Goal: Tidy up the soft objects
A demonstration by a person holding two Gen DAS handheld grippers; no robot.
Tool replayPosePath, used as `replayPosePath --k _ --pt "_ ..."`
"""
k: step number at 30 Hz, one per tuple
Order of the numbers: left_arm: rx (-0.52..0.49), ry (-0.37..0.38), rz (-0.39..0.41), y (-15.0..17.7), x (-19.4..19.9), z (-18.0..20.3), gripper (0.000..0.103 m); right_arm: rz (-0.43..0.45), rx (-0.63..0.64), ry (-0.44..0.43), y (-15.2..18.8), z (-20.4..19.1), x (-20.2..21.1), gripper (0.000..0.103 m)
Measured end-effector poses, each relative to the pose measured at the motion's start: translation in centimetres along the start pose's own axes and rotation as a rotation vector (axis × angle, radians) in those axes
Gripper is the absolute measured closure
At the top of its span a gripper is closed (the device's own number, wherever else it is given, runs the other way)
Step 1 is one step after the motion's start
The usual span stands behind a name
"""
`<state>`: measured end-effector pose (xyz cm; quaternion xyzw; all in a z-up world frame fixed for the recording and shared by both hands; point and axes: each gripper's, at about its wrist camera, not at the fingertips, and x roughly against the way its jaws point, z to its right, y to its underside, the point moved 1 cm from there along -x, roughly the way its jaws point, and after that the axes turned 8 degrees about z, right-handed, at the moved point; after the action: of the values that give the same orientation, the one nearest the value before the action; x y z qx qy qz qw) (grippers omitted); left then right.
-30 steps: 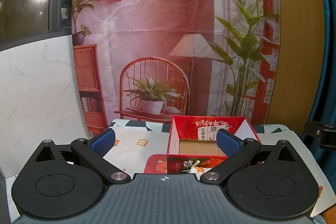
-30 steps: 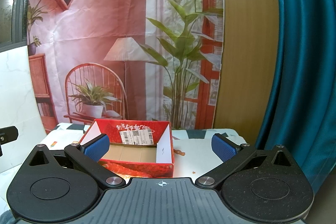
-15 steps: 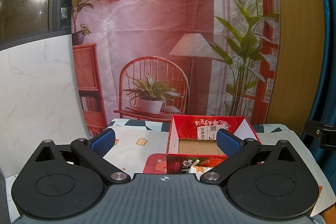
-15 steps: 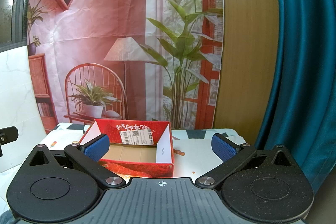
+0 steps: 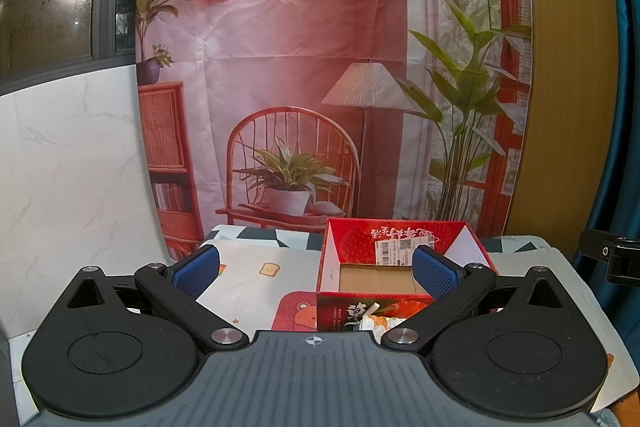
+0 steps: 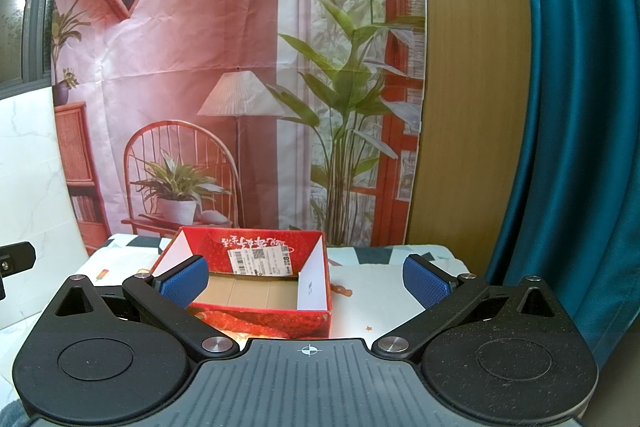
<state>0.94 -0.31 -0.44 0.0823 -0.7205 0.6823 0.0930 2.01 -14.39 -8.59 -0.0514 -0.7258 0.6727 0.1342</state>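
A red cardboard box [image 5: 352, 239] with an open top and a bare brown floor stands on the table; it also shows in the right wrist view [image 6: 316, 259]. My left gripper [image 5: 316, 269] is open and empty, held above the table's near side, left of the box. My right gripper [image 6: 306, 277] is open and empty, held before the box's right half. No soft object shows in either view.
The table carries a light patterned cloth [image 5: 256, 267] with a red bear print [image 5: 296, 315]. A printed backdrop [image 5: 300, 67] hangs behind it, a marble wall [image 5: 72, 167] stands at left, and a teal curtain [image 6: 568, 107] hangs at right.
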Motion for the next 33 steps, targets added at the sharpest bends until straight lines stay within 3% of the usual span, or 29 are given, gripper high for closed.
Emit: replayPosePath --k 24,33 --pt "0.0 0.0 -0.008 0.5 -0.3 0.2 0.0 -0.002 -0.003 -0.008 -0.2 0.0 0.0 0.0" --pt "-0.018 -0.069 -0.003 1.9 -1.8 0.1 0.0 0.039 -0.089 -0.078 1.0 1.0 -0.7 0.0"
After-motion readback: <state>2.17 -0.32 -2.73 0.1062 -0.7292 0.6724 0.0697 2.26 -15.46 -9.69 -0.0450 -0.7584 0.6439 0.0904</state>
